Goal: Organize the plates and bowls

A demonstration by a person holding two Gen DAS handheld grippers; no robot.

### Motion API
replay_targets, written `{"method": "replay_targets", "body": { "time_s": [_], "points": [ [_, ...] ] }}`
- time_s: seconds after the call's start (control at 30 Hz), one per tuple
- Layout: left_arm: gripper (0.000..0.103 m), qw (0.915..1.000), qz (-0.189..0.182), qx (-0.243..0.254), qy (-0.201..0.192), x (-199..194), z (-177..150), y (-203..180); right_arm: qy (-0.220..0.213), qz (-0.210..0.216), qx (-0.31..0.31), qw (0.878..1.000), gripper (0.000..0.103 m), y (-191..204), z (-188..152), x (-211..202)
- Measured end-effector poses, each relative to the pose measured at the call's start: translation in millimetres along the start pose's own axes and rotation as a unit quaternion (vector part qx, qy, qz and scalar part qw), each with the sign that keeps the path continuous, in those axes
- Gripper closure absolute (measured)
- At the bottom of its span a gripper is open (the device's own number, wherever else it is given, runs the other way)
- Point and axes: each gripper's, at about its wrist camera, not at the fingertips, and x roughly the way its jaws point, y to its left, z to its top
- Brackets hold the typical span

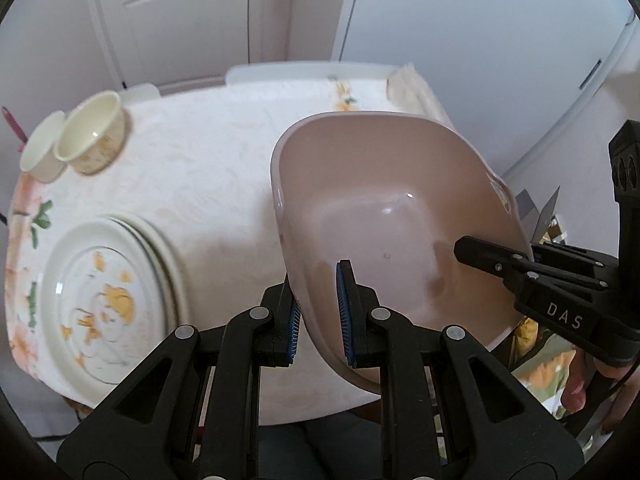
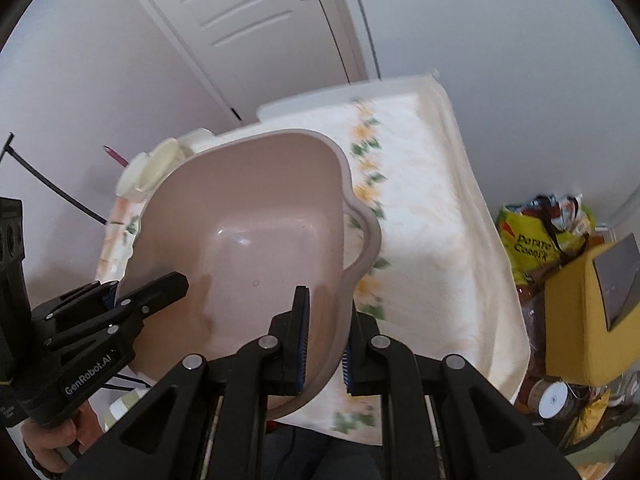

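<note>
Clearly both grippers are clamped on one large pinkish-beige basin [image 1: 384, 216], which hangs tilted above the near part of the table [image 1: 224, 168], its hollow turned toward the cameras. From the left wrist view, the left gripper [image 1: 320, 312] has its jaws closed tight on the basin's near-left rim, one blue ribbed pad inside the wall and the other outside, with only the thin plastic wall between them. At the right of that view the right gripper [image 1: 516, 256] pinches the basin's opposite rim, and fingers of a hand [image 1: 580, 384] holding it show below. From the right wrist view, the right gripper [image 2: 326, 340] is likewise closed on the basin [image 2: 240, 232] wall beside the curved handle lip, while the left gripper [image 2: 132, 292] bites the far-left rim. A floral tablecloth [image 2: 420, 208] covers the table. To the left of the basin, well apart from it, lies a stack of cream plates [image 1: 108, 300] with an orange motif, and farther back near the table's left edge sit two small cream cups [image 1: 76, 140], lying tipped, touching each other. On the floor to the right of the table stand a yellow snack bag [image 2: 532, 244] and a yellow box [image 2: 580, 320]
</note>
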Motion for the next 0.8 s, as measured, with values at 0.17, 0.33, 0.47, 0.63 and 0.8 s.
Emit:
{"method": "replay_targets", "body": {
  "time_s": [0.17, 0.33, 0.47, 0.63, 0.8],
  "points": [
    [0.088, 0.9998, 0.005, -0.005, 0.018, 21.3, -1.3, -8.3, 0.013, 0.003, 0.009, 1.000, 0.090, -20.9, -3.6, 13.2],
    [0.088, 0.9995, 0.013, -0.006, 0.028, 37.1, 1.4, -13.8, 0.016, -0.008, -0.002, 1.000, 0.090, -27.4, -3.7, 18.5],
    [0.088, 0.9991, 0.011, -0.015, 0.039, 51.7, -2.1, -7.2, 0.027, -0.005, -0.003, 1.000, 0.090, -33.1, -5.3, 27.6],
    [0.088, 0.9988, 0.004, -0.016, 0.046, 67.1, -8.6, -3.4, 0.033, -0.012, 0.001, 0.999, 0.090, -36.6, -12.1, 39.8],
    [0.088, 0.9988, -0.008, -0.015, 0.046, 77.5, -12.7, -1.2, 0.023, -0.005, 0.019, 1.000, 0.090, -40.8, -16.1, 42.5]
  ]
}}
